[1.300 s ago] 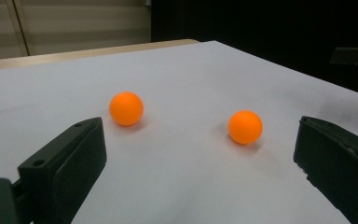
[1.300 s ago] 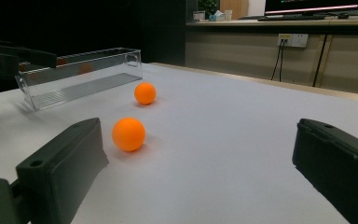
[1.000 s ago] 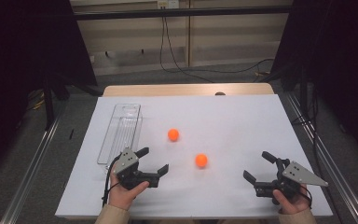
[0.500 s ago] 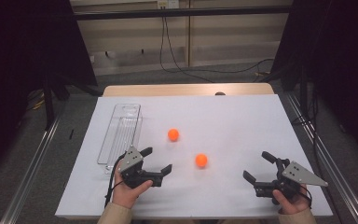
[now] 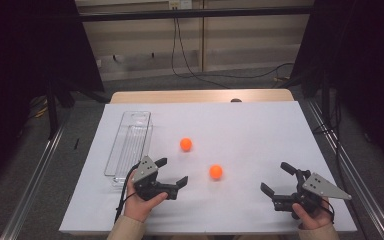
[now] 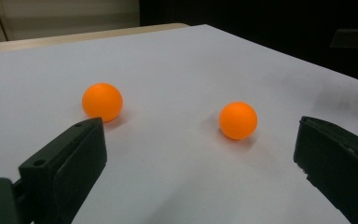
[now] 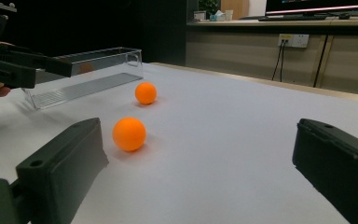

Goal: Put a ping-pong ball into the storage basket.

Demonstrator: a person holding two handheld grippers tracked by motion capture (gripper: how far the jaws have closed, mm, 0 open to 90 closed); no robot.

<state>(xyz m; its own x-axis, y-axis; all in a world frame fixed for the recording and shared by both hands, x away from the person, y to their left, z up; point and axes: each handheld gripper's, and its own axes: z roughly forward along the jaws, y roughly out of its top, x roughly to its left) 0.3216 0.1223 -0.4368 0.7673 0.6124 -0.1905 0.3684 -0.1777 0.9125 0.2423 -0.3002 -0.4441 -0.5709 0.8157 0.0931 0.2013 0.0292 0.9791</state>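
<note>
Orange balls are seen on the white surface (image 5: pixel 240 120): the farther ball (image 5: pixel 186 144) lies right of the clear tray (image 5: pixel 128 145), the nearer ball (image 5: pixel 216 172) just right of the left gripper (image 5: pixel 171 172), jaws spread wide. The right gripper (image 5: pixel 278 180) is likewise held wide, empty.

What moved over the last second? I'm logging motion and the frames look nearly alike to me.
The left tongs crept slightly toward the near ball, open, holding nothing. The right tongs, also open, the far ball and the clear tray stayed put.
</note>
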